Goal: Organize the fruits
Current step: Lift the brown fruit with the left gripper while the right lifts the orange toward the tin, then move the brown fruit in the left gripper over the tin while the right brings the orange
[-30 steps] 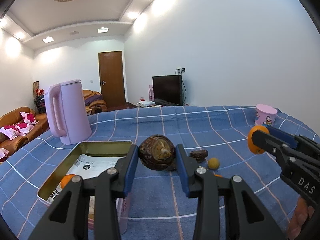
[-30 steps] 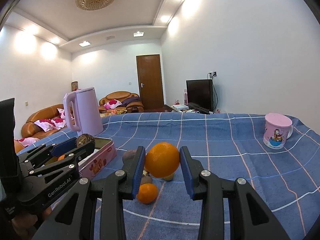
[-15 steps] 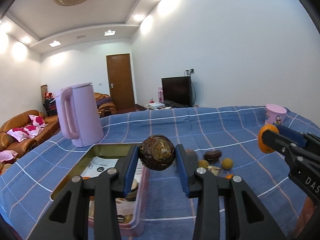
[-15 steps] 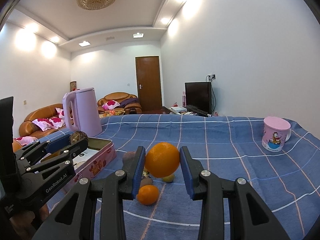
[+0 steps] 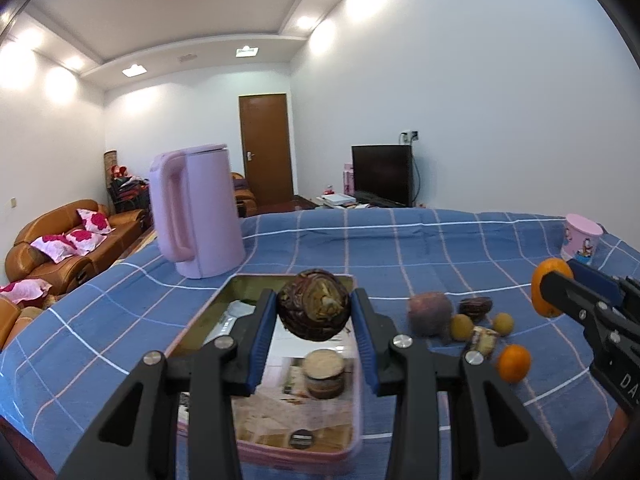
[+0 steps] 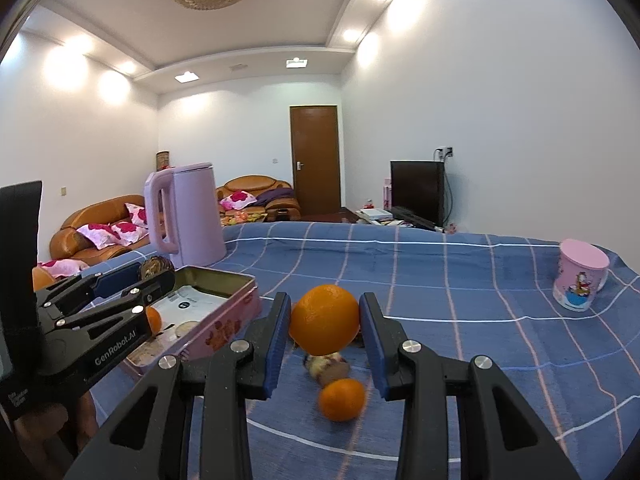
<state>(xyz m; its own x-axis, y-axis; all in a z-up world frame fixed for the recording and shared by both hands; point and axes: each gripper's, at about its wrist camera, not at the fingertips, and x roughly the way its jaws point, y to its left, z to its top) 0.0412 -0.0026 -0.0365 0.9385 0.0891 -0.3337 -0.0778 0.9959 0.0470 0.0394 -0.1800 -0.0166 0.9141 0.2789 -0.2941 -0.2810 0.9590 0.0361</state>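
Note:
My left gripper [image 5: 314,312] is shut on a dark brown wrinkled fruit [image 5: 314,310] and holds it in the air above the open pink tin [image 5: 352,416]. In the tin lie a round brown-and-cream piece [image 5: 323,374] and a small orange [image 6: 153,320]. My right gripper [image 6: 325,320] is shut on a large orange [image 6: 325,319], lifted over the blue cloth to the right of the tin. Below it on the cloth lie a small orange [image 6: 342,399] and a pale cut piece [image 6: 326,364]. The left wrist view also shows a reddish round fruit [image 5: 430,314], a dark one [image 5: 475,306] and two small yellow ones [image 5: 461,327].
A lilac kettle [image 5: 196,212] stands on the blue checked cloth [image 5: 400,248] behind the tin. A pink cartoon mug [image 6: 580,274] stands at the far right edge. Beyond the table are sofas, a door and a television.
The left gripper with the brown fruit has moved left, from beside the tin to above it. The right gripper with the orange has shifted slightly towards the tin.

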